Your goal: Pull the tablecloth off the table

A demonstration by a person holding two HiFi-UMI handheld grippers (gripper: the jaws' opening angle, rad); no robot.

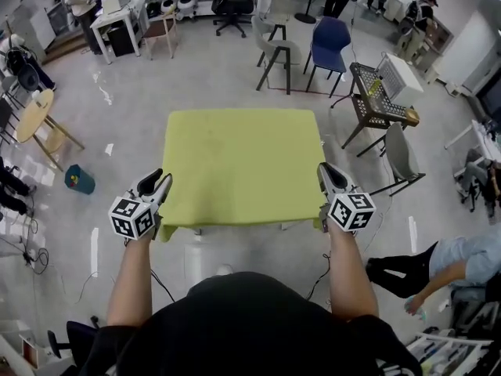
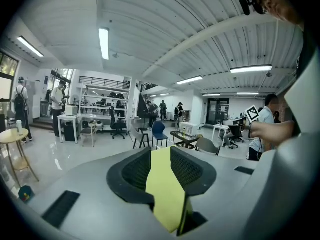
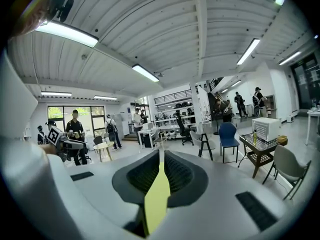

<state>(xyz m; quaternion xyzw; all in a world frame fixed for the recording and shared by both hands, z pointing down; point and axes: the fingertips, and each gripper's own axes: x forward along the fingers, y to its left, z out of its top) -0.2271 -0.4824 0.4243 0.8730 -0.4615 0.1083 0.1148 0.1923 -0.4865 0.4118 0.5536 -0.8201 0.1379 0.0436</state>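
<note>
Tablecloth (image 1: 239, 167): soft, light yellow fabric; likely slides easily.
Left gripper (image 1: 160, 182): clamped on its hem at the table's near-left corner.
Right gripper (image 1: 327, 175): pinching the near-right corner.

Yellow-green tablecloth (image 1: 239, 163) flat, near corners pinched

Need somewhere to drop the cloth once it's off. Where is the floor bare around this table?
Bare floor lies left of the tablecloth, up to the round table and the teal bin. The right side is crowded: a grey chair, a mesh table and a person.
</note>
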